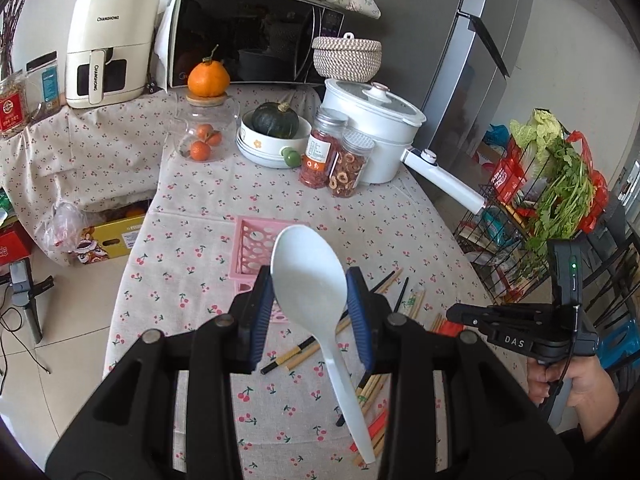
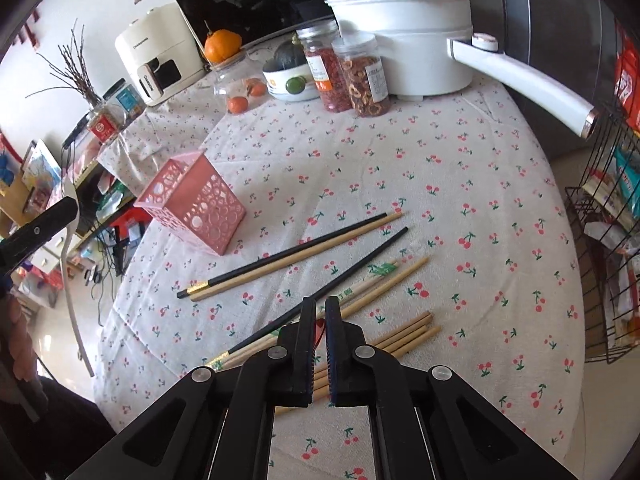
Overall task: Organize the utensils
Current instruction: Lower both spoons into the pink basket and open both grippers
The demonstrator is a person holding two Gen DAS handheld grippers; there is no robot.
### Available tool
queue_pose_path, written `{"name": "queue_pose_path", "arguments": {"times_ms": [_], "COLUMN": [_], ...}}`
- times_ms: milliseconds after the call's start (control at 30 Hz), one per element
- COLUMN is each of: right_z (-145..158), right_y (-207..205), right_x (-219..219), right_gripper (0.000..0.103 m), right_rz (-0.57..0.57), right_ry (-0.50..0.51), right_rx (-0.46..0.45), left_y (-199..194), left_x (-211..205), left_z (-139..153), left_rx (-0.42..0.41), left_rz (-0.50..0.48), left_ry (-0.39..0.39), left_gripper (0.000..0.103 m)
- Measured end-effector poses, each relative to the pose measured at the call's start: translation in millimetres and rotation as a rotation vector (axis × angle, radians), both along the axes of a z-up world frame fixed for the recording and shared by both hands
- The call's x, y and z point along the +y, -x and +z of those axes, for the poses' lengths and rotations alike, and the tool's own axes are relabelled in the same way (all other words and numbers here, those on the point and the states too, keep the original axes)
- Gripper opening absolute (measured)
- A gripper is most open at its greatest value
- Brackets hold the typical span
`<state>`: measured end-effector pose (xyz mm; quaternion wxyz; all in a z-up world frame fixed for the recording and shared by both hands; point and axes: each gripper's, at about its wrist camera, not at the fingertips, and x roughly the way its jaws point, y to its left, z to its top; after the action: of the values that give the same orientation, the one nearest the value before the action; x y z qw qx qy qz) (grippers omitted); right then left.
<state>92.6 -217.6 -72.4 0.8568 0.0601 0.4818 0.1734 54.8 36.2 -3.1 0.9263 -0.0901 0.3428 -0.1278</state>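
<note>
Our left gripper (image 1: 310,312) squeezes the white plastic spoon (image 1: 320,312) above the table, near the pink basket (image 2: 196,204). Our right gripper (image 2: 319,320) is closed, empty, over the chopsticks (image 2: 292,258).

Between my left gripper's (image 1: 310,312) ribbed blue pads I see a smooth, semi-matt white plastic spoon (image 1: 312,276). Beyond the fingertips: a pink perforated plastic holder (image 2: 196,204) and matt woven cloth with a cherry print (image 2: 460,184). Under my right gripper's (image 2: 320,312) fingers lie bare wooden chopsticks (image 2: 304,256) and glossy black ones (image 2: 352,268).
</note>
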Motion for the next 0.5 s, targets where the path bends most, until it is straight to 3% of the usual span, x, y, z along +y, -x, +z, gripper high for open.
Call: {"name": "queue_pose_path", "arguments": {"times_ms": [200,367,500], "right_z": [45,82,108], "right_y": [12,17,11], "right_x": [6,9,15], "right_gripper": [0.003,0.003,0.003], "right_rz": [-0.051,-0.087,-0.122], "right_ry": [0.037,0.070,0.053], "right_rx": [-0.139,-0.280,-0.369], "left_y": [-3,-11,-25], "left_x": [8,11,10], "left_z": [16,31,31], "left_rx": [-0.127,-0.266,-0.330], "left_rz": [0.071,0.139,0.180], "left_ry": [0.003,-0.051,-0.074], "left_gripper": [0.038,0.038,0.038]}}
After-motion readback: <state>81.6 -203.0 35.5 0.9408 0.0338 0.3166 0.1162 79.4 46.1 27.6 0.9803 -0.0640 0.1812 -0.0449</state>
